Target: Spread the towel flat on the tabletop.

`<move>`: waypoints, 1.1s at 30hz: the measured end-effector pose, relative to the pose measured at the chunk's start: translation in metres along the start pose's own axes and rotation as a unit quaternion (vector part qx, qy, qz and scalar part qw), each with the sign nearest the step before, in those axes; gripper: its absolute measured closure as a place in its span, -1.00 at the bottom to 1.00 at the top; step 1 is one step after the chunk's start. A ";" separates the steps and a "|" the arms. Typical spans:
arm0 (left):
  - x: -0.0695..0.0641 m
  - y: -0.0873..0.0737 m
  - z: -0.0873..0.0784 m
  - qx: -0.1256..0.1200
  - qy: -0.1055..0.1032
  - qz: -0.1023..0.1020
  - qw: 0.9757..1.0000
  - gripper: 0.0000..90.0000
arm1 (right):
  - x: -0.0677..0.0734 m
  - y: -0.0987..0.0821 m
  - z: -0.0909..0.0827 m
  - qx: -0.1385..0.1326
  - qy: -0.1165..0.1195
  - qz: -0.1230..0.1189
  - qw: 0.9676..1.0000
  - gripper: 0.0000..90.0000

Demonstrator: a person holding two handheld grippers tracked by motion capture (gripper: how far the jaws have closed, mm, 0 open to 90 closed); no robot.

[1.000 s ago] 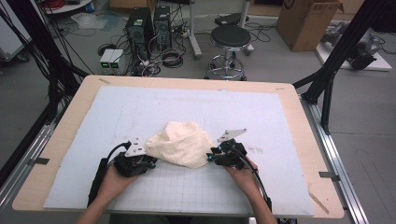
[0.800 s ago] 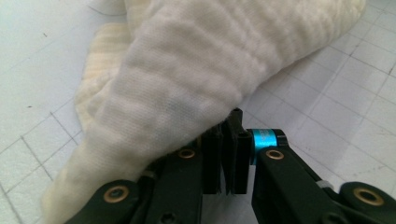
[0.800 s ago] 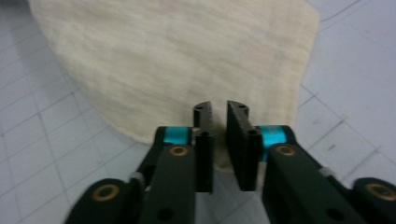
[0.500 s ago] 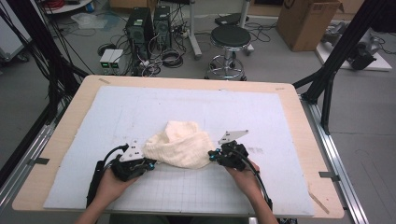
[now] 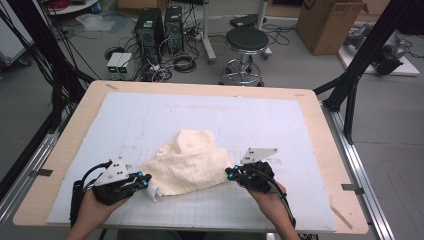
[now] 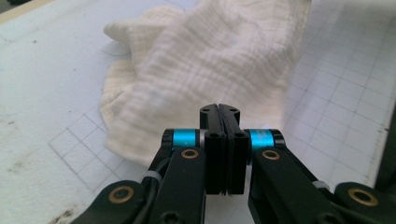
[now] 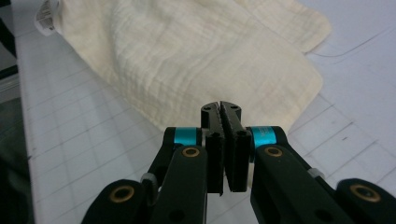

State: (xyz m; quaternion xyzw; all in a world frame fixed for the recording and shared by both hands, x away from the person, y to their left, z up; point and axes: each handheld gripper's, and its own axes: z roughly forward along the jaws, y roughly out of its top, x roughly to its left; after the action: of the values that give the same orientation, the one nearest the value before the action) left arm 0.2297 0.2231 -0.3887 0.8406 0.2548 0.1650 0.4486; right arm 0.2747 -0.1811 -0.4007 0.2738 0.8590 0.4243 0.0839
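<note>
High view: cream, crinkled muslin cloth (image 5: 187,165) lay bunched on the white gridded mat (image 5: 150,115) covering the wooden table (image 5: 320,125), nearer the table's near edge than the far one, roughly mid-width. Cloth stretched between the two grippers. Left gripper (image 5: 145,179) sat at the cloth's near-left corner, held in the person's left hand (image 5: 95,210), close to the table's near-left corner. Right gripper (image 5: 229,173) sat at the cloth's right corner, held in the right hand (image 5: 267,200). Both jaw sets looked pinched on cloth corners. A small white tag (image 5: 151,192) stuck out just beside the left gripper. On the floor past the far edge: black round stool (image 5: 246,40), black computer towers (image 5: 160,25), brown cardboard box (image 5: 327,22).

Left gripper view: jaws of the left gripper (image 6: 219,108) were pressed together, narrow, no gap. Cloth (image 6: 205,65) rose directly from the jaw tips and spread away over the mat (image 6: 46,70); the pinched edge itself was hidden by the tips.

Right gripper view: right gripper (image 7: 221,105) jaws were also closed tight, only a hairline seam. Cloth (image 7: 187,56) started right at the tips and fanned out across the mat (image 7: 70,154); tag (image 7: 46,16) showed at the cloth's far corner.
</note>
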 end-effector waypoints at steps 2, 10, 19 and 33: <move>-0.001 -0.001 -0.007 -0.001 0.000 0.002 1.000 0.97 | 0.006 -0.003 -0.003 -0.003 0.004 -0.005 1.000 0.97; -0.003 -0.015 -0.017 -0.005 -0.007 -0.005 1.000 0.95 | 0.040 -0.019 -0.014 0.010 0.031 -0.017 0.999 0.85; 0.016 -0.008 0.000 -0.026 0.003 -0.036 0.999 0.58 | 0.021 0.008 -0.011 -0.007 0.005 -0.024 1.000 0.54; 0.050 -0.004 0.057 0.007 0.031 -0.069 0.997 0.39 | -0.045 0.025 0.058 0.030 -0.026 0.026 0.999 0.44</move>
State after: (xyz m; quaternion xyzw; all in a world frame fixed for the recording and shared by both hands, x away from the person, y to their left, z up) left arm 0.2985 0.2156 -0.4203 0.8185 0.3273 0.1579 0.4450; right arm 0.3444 -0.1537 -0.4221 0.3090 0.8618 0.3928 0.0867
